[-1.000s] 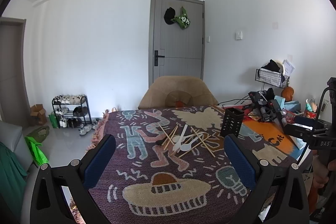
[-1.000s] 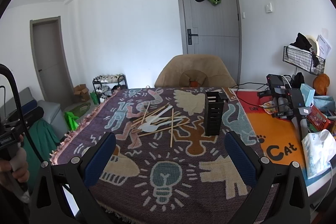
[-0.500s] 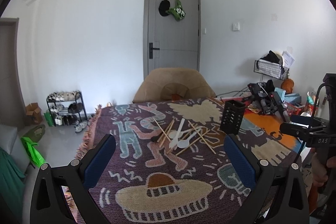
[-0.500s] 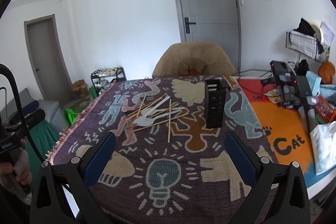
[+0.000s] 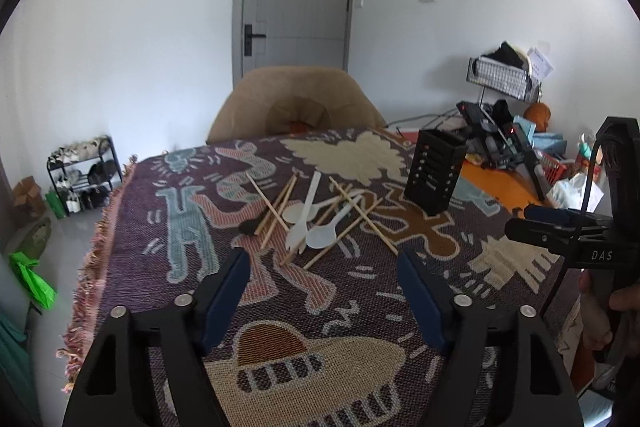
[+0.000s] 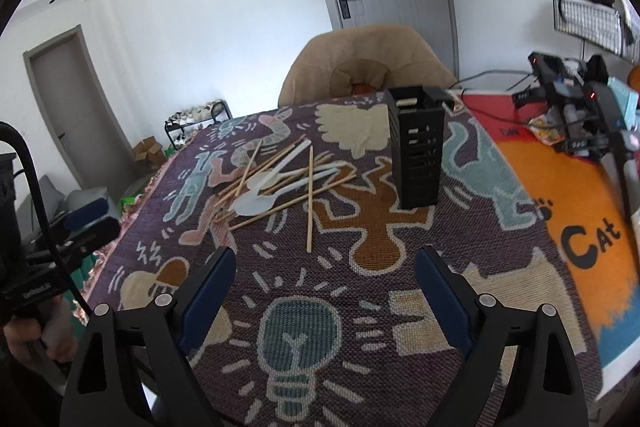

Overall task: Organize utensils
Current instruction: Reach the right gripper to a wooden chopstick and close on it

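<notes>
L gripper (image 5: 322, 261): fingers (image 5: 226, 291) closing, nothing btwn them, over the patterned cloth (image 5: 280, 367) on the desk. R gripper (image 6: 326, 263): fingers (image 6: 208, 289) also closing, empty. Just beyond both sets of fingertips, a loose pile of wooden chopsticks (image 5: 276, 215) w/ white plastic spoons (image 5: 304, 215) across them. Farther & right of the pile, 1 black slotted holder (image 6: 416, 151), upright.

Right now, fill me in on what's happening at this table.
A person holds a left gripper and a right gripper over a patterned tablecloth. Both jaws are closing with nothing between them. Wooden chopsticks and white plastic spoons lie in a loose pile. The black utensil holder stands upright beside it.
</notes>
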The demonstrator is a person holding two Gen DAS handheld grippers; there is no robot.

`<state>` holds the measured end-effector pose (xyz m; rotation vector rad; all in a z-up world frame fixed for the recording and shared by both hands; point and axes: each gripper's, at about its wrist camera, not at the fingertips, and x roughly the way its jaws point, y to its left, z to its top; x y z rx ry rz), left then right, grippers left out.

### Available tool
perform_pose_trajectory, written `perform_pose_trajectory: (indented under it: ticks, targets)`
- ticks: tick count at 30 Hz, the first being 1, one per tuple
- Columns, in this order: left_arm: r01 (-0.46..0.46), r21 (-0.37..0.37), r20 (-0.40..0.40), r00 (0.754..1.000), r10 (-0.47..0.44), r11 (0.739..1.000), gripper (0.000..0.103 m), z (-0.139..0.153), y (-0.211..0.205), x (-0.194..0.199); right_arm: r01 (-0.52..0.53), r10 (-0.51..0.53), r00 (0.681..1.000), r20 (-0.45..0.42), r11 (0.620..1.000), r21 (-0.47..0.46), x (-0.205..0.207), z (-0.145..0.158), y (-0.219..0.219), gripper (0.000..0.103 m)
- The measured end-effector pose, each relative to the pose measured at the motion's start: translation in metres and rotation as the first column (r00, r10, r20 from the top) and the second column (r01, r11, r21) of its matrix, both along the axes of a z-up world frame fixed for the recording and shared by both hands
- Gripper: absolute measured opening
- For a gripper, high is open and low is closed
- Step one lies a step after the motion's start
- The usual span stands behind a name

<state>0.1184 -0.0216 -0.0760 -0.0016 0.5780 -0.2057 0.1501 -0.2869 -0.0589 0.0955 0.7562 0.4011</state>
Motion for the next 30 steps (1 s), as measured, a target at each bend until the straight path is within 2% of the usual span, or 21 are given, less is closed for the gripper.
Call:
perform_pose_trajectory:
  ticks: [3, 9, 15, 30]
  targets:
    - [0.032, -0.008, -0.062, 0.998, -0.032, 0.999, 0.063, -0.013, -0.001, 0.019, -0.007, 0.007, 0.999, -0.037, 1.0, 0.01, 0.013, -0.013, 0.0, 0.08]
    - [0.05, 0.014, -0.13, 0.99, -0.048, 0.999, 0.054, -0.033, -0.002, 0.046, -0.007, 0.009, 0.997, -0.077, 1.0, 0.027, 0.032, -0.029, 0.001, 0.079]
    - [0.041, 0.007, -0.208, 0.977, -0.038, 0.999, 0.039, -0.052, 0.006, 0.077, -0.039, 0.041, 0.993, -0.111, 0.999, 0.023, 0.05, -0.043, 0.008, 0.066]
    - [0.034, 0.022, -0.313, 0.95, -0.025, 0.999, 0.031, -0.085, 0.014, 0.129, -0.092, 0.096, 0.979, -0.179, 0.995, 0.027, 0.077, -0.069, 0.027, 0.063]
